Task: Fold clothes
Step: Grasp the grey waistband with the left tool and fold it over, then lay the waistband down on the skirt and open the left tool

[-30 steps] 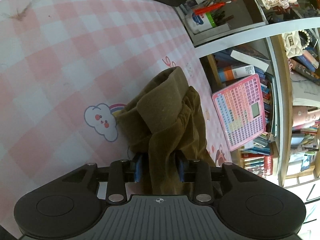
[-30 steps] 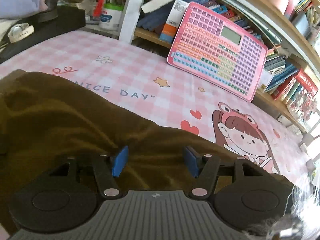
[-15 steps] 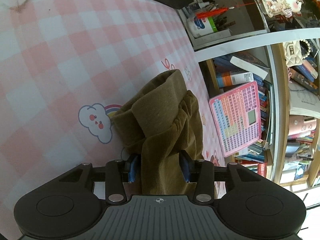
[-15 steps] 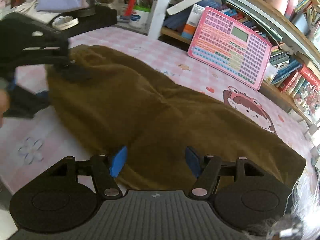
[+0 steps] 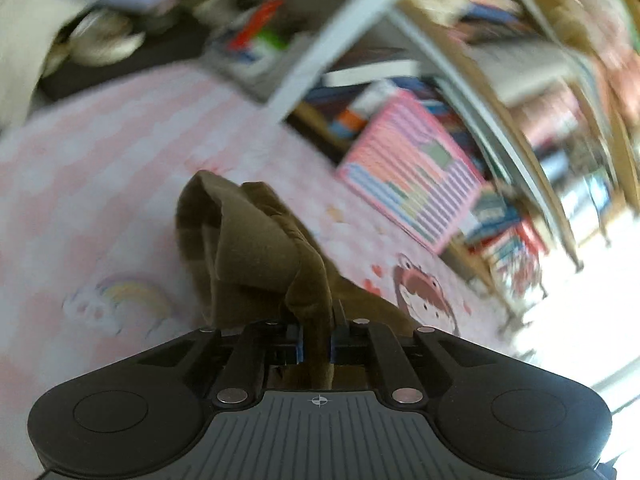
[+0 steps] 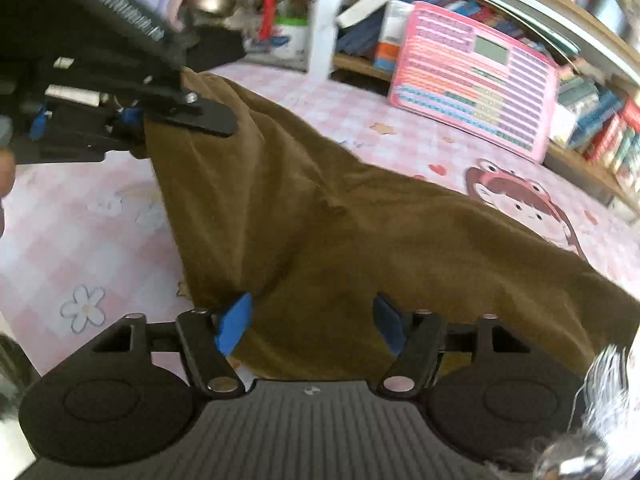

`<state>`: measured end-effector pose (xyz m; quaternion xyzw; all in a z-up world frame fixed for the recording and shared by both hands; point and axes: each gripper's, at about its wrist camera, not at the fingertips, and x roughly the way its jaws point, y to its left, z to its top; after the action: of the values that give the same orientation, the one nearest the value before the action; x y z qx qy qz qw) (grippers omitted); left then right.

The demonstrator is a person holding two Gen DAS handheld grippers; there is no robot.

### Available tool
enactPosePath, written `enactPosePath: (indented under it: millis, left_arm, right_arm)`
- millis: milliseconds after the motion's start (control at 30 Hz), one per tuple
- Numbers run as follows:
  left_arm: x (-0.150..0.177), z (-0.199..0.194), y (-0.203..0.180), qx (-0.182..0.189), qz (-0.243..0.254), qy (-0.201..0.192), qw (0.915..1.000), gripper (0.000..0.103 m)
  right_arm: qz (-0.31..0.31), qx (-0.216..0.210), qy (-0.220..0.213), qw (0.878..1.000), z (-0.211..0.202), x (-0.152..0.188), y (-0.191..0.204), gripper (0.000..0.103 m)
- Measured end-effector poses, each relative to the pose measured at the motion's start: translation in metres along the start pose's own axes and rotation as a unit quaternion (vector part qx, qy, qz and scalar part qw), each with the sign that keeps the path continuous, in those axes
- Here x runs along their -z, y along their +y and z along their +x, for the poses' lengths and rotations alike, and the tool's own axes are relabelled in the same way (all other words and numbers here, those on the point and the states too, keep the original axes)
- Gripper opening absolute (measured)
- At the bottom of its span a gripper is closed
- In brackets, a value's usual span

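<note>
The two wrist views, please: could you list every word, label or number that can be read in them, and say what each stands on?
None can be read.
Pink toy tablet: rows of keys and a small screen, characters too small.
Book spines on the shelf: blurred.
Pink checked tablecloth: only drawings show, a girl, a flower, hearts.
Left wrist view: motion-blurred throughout.

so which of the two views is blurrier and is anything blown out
The left wrist view is the blurrier: the shelves and pink mat smear with motion, and the lower right corner is blown out white, while the left gripper and brown garment stay fairly sharp. The right wrist view is mostly clear, softening at its edges.
</note>
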<state>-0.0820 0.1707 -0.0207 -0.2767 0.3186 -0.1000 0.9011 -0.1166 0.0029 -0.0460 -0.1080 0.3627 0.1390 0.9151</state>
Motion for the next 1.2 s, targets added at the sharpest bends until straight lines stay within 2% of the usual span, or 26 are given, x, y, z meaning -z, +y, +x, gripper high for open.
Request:
enactPosePath:
  millis: [67,133,233,367,467,567,600,633,733,800,867,1000,1033,1133,1200]
  left_arm:
    - [0.003,-0.001,-0.019,-0.012,0.055,-0.002,0.9984,0.009]
    - [0.007,0.000,-0.040,-0.028,0.116,-0.001,0.9929,0.009]
    - [0.020,0.004,-0.074,-0.050,0.210,0.004,0.9763,0.010]
    - [0.039,0.013,-0.110,-0.064,0.298,0.018,0.9523,0.010]
    - [0.059,0.028,-0.135,-0.076,0.366,0.043,0.9266,0.011]
    - [0.090,0.049,-0.158,-0.098,0.438,0.098,0.8883,0.022]
    - [0.099,0.054,-0.163,-0.100,0.446,0.115,0.8818,0.029]
    - [0.108,0.059,-0.168,-0.100,0.452,0.132,0.8767,0.032]
    - [0.117,0.061,-0.172,-0.080,0.413,0.155,0.8936,0.051]
    - [0.112,0.054,-0.170,-0.064,0.374,0.151,0.9126,0.064]
    - [0.106,0.047,-0.167,-0.049,0.333,0.145,0.9303,0.069]
    - [0.087,0.022,-0.146,-0.051,0.212,0.088,0.9719,0.080]
    - [0.082,0.016,-0.139,-0.059,0.181,0.071,0.9791,0.082]
    - [0.069,-0.002,-0.117,-0.083,0.091,0.019,0.9922,0.088]
    - [0.065,-0.014,-0.103,-0.105,0.053,0.000,0.9930,0.090]
  right_arm:
    - [0.023,0.007,-0.007,1.000,-0.012,0.004,-0.022,0.069]
    - [0.045,0.017,-0.005,0.999,-0.025,0.012,-0.046,0.069]
    - [0.078,0.030,-0.003,0.996,-0.045,0.025,-0.081,0.069]
    - [0.122,0.047,0.002,0.991,-0.069,0.046,-0.123,0.069]
    - [0.158,0.055,0.005,0.986,-0.078,0.059,-0.149,0.069]
    - [0.185,0.053,0.010,0.981,-0.080,0.067,-0.169,0.069]
    - [0.193,0.050,0.012,0.980,-0.080,0.069,-0.175,0.069]
    - [0.202,0.046,0.013,0.978,-0.080,0.071,-0.181,0.069]
    - [0.220,0.034,0.016,0.975,-0.078,0.075,-0.193,0.069]
    - [0.230,0.023,0.023,0.973,-0.075,0.077,-0.201,0.069]
    - [0.241,0.007,0.030,0.970,-0.070,0.078,-0.206,0.069]
    - [0.269,-0.036,0.045,0.961,-0.061,0.075,-0.213,0.069]
    - [0.275,-0.049,0.048,0.959,-0.058,0.073,-0.215,0.070]
    - [0.285,-0.085,0.052,0.953,-0.051,0.064,-0.215,0.073]
    - [0.291,-0.108,0.049,0.950,-0.047,0.057,-0.213,0.076]
